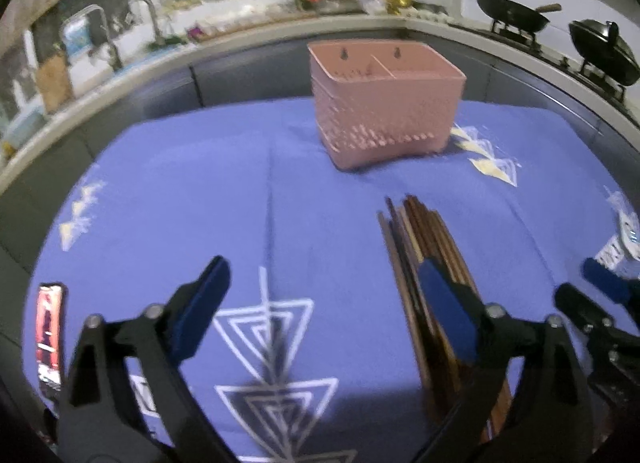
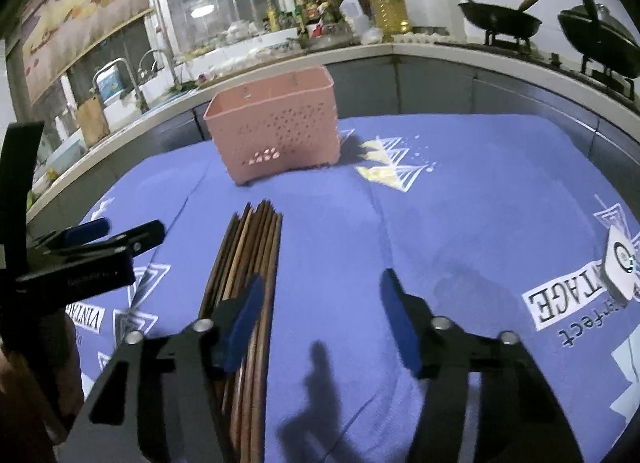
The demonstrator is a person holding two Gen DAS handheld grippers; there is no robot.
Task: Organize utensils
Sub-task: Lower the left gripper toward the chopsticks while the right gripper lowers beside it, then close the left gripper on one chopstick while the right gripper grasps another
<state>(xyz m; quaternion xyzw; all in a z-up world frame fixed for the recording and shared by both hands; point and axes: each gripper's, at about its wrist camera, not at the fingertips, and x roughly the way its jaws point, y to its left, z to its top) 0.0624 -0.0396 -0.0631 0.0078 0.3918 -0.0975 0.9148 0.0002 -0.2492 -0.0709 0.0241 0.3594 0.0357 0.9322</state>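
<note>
A bundle of wooden chopsticks [image 2: 248, 287] lying flat on the blue printed tablecloth [image 1: 200, 191] of the bench, tips pointing toward the pink perforated utensil holder [image 1: 384, 111] standing well apart at the far side. Probably light, stiff and smooth, so likely to roll, splay and slip out singly if pinched off-centre; best taken across the whole bundle near mid-length, squeezing the sticks together so none drops free. No fragility to fear, though a loose bundle may fan out when lifted. Left gripper [image 1: 320, 295] spread wide, holding nothing, one pad over bare cloth and the other over the bundle. Right gripper [image 2: 320, 323] partly open, gripping nothing, one blue pad over the sticks' edge and the other over bare cloth; whether that pad touches the wood cannot be told. Holder upright, split by a divider into two compartments, both appearing empty from the left wrist view, though the floors are only partly visible. Open top wide enough for the sticks stood on end, judged by eye. A phone-like object [image 1: 50, 335] at the cloth's left edge, well clear of the work.
</note>
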